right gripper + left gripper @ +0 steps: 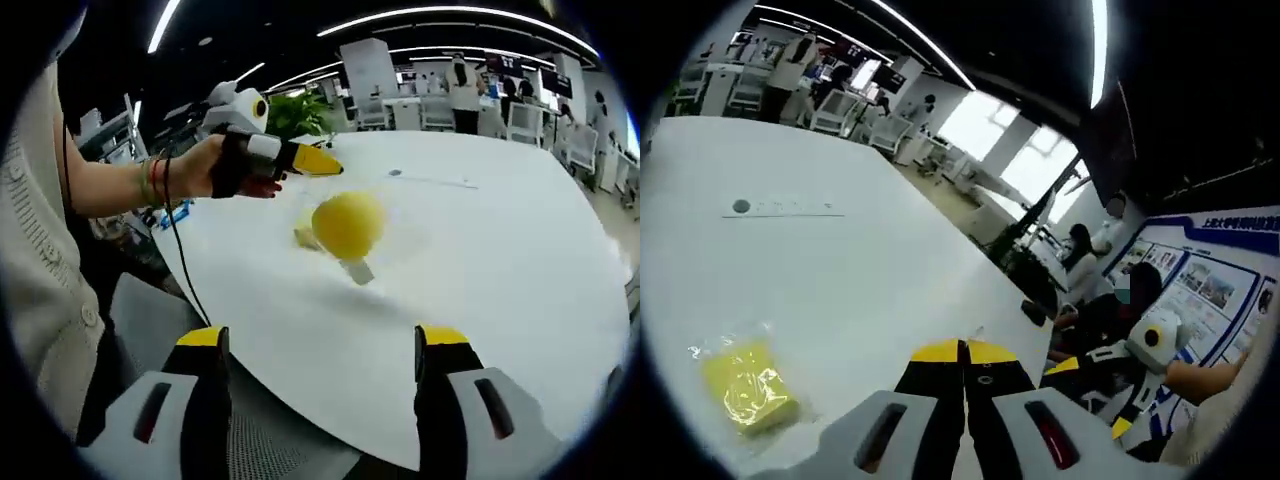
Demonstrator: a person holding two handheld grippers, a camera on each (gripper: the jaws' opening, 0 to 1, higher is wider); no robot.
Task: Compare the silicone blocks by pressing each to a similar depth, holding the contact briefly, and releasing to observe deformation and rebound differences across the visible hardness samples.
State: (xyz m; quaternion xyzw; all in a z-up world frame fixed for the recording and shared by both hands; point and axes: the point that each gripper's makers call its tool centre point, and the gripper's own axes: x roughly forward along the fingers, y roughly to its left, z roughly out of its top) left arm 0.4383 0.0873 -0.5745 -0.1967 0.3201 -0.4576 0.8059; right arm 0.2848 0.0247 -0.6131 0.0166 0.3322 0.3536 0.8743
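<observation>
Surface (840,270) carries the bagged yellow silicone block (746,385), loose and well apart from my closed, empty left hand-held gripper (963,350). My right hand-held gripper (322,352) hangs wide open, empty. Pressing off-centre could skid the block sideways.

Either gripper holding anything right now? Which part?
Nothing held. Left gripper fingers are shut on nothing; right gripper is open; the yellow block lies untouched on the table.

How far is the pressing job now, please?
Nothing looks pressed yet. The left gripper is shut and empty above the white table; the right gripper is open, away from any sample. A wrapped yellow block lies untouched. The yellow ball-like object also lies apart. All pressing remains.
</observation>
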